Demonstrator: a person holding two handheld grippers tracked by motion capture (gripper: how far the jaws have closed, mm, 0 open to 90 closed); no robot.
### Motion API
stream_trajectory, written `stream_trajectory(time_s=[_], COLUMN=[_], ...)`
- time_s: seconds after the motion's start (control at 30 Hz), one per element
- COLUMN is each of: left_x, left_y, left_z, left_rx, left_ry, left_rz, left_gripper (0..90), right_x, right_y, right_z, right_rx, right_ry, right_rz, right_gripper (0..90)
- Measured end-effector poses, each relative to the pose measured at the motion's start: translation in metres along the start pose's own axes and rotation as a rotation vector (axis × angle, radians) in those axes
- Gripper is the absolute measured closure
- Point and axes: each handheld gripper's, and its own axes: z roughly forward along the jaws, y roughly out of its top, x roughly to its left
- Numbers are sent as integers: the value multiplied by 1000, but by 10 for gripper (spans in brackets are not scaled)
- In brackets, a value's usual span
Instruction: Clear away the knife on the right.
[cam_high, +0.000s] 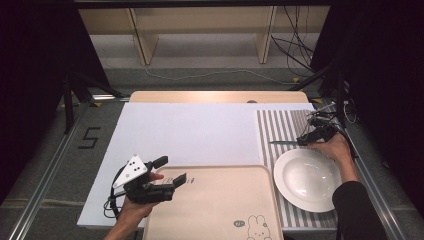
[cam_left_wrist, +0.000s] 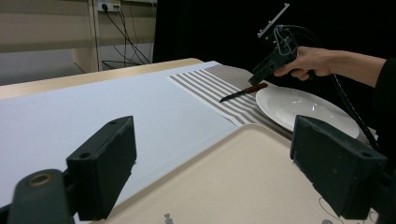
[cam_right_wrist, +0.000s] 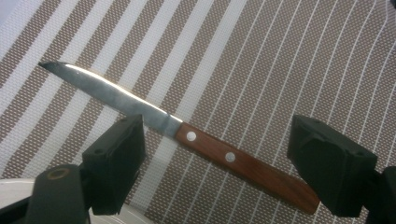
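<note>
A: Left gripper (cam_high: 172, 176) hangs open and empty over the tray (cam_high: 215, 200). The right gripper (cam_high: 306, 139) has its jaws wide around the knife (cam_right_wrist: 187, 137), no contact.

B: The knife lies flat on the striped mat (cam_right_wrist: 280, 60) beyond the plate (cam_high: 305, 180), handle diagonal between the pads.

A: Square the jaws across the handle, lower, then squeeze.

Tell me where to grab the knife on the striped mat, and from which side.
Grip the knife by its wooden handle, near the two rivets, coming down from above with the right claw straddling it. It lies flat on the striped mat, so the jaws should close across the handle's width, clear of the blade.
</note>
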Motion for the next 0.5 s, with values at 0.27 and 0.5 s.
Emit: stream_trajectory(time_s=[0.27, 0.5], left_x=[0, 0], left_y=[0, 0], left_z=[0, 0], left_rx=[1, 1], left_ry=[-1, -1], left_rz=[0, -1], left_gripper=[144, 144], right_x=[-4, -6], right_y=[-3, -4], right_z=[8, 13], right_rx=[68, 106], right_ry=[-15, -17], right_rz=[-15, -34], right_gripper=[269, 316])
